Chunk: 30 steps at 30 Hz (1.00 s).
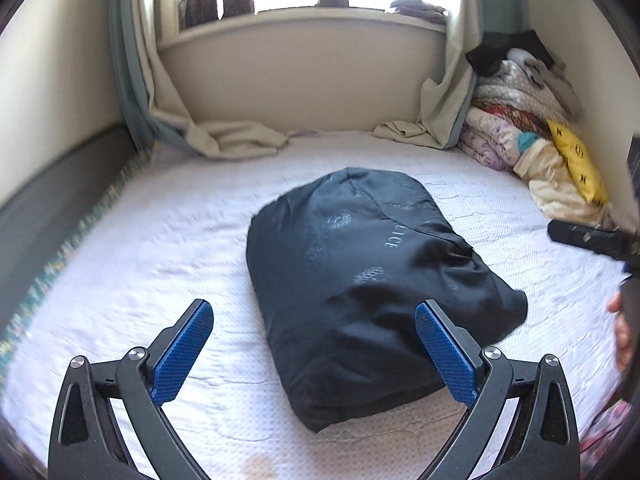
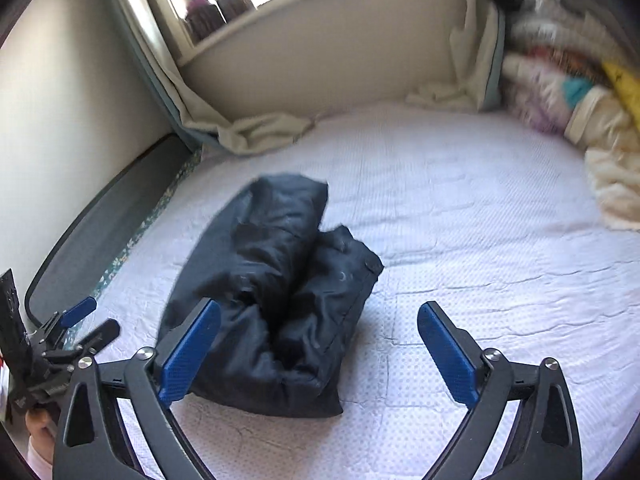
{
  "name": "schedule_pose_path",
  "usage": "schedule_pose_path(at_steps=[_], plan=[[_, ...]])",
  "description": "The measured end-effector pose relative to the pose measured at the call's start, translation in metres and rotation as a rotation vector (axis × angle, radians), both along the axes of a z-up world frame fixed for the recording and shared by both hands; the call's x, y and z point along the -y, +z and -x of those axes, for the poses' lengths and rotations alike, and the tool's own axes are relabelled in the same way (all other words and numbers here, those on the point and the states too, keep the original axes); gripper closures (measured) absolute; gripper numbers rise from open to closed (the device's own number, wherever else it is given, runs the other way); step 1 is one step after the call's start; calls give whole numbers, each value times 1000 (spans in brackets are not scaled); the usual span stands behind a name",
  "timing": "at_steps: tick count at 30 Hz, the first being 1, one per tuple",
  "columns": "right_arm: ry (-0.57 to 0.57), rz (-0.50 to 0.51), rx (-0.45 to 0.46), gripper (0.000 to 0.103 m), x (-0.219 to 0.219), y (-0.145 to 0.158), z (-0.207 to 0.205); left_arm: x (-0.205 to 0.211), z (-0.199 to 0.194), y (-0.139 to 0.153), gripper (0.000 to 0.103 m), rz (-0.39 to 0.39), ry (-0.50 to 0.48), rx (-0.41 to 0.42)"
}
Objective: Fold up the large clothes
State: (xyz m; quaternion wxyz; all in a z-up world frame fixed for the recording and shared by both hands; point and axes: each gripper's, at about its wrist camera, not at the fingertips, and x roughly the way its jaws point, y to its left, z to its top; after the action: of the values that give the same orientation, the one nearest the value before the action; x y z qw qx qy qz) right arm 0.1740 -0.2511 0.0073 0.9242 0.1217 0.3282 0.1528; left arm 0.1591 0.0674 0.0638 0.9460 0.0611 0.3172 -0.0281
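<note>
A dark navy padded jacket [image 1: 360, 280] lies folded into a thick bundle on the white mattress [image 1: 140, 260]. My left gripper [image 1: 313, 308] hovers above its near edge, jaws wide open, nothing between the blue pads [image 1: 184, 352]. In the right wrist view the same jacket [image 2: 280, 300] shows its rolled fold, lying left of centre. My right gripper [image 2: 319, 308] is open above the jacket's right side, its left pad over the cloth without gripping it. The other tool shows at each view's edge: the right gripper [image 1: 588, 236], the left gripper [image 2: 80, 320].
Folded blankets and a yellow cushion [image 1: 532, 140] are stacked in the back right corner. Cream curtains [image 1: 224, 140] pool on the mattress under the window sill [image 1: 300, 20], which holds jars. A grey bed rail [image 1: 48, 208] runs along the left wall. A hand [image 1: 624, 332] shows at the right.
</note>
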Motion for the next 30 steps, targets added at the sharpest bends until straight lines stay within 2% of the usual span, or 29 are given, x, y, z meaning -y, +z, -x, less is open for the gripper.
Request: schedule_pose_path(at_steps=[3,5,7,11,19,30], plan=[[15,22,17,0,-8,11,29,16,18,7,1,-92,15,34],[31,51,21,0,-17,11,48,24,29,10,1,-111,13,44],[39,112,-3,0,-27,5,64,28,42,11,1,-100,12,41],[-23,218,5,0,-44,-11,94,26,64,8,1,-47,22,13],[-83,345,-3,0,-69,-47,126,26,97,-28,1,-8,91,-71],[-51,336,0,0,-80,-60,140,22,118,-60,1,-23,188,-87]])
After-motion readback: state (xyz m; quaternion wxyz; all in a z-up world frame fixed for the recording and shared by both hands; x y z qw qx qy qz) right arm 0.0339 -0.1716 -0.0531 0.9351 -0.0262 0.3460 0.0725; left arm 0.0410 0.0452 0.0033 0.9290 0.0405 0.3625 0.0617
